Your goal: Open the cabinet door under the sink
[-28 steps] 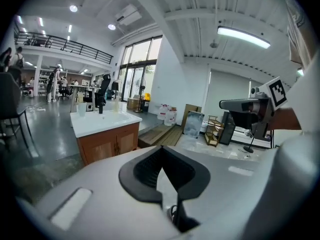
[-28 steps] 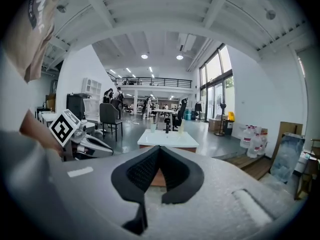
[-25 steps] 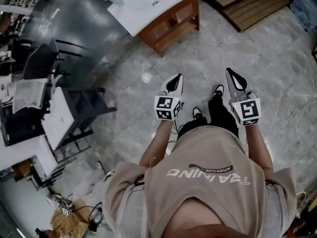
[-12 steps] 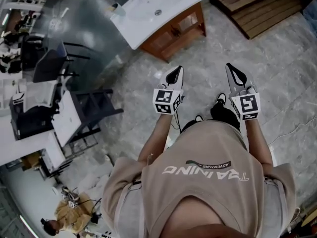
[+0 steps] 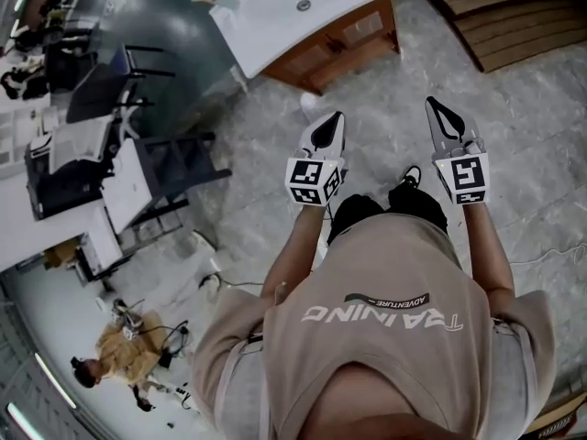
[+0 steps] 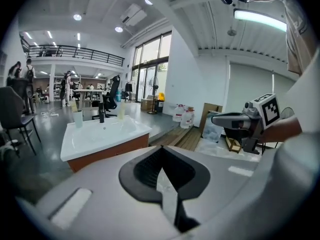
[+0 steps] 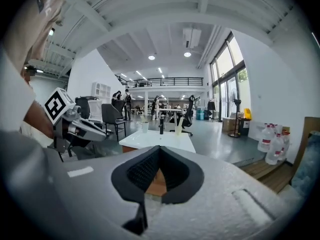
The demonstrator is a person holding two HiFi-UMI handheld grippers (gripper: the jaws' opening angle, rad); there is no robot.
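The sink unit stands ahead on the grey floor: a white basin top (image 5: 293,12) on a wooden cabinet (image 5: 347,46) with its doors shut. My left gripper (image 5: 326,132) and right gripper (image 5: 442,117) are held side by side in the air, a good way short of the cabinet, both pointing at it. Each is shut with nothing between its jaws. From the left gripper (image 6: 162,150) view the basin top (image 6: 102,134) and cabinet front (image 6: 107,153) lie left of centre. From the right gripper (image 7: 160,149) view the basin top (image 7: 160,138) sits straight ahead.
Wooden pallets (image 5: 514,16) lie right of the sink. Black chairs (image 5: 105,85), a dark rack (image 5: 174,177) and desks (image 5: 55,218) fill the left side. A cup (image 6: 77,118) and a dark faucet (image 6: 101,113) stand on the basin. A person (image 5: 115,360) is at lower left.
I have walked closer to the sink unit, which has shifted right in the head view. Both grippers stay shut and side by side, held slightly higher.
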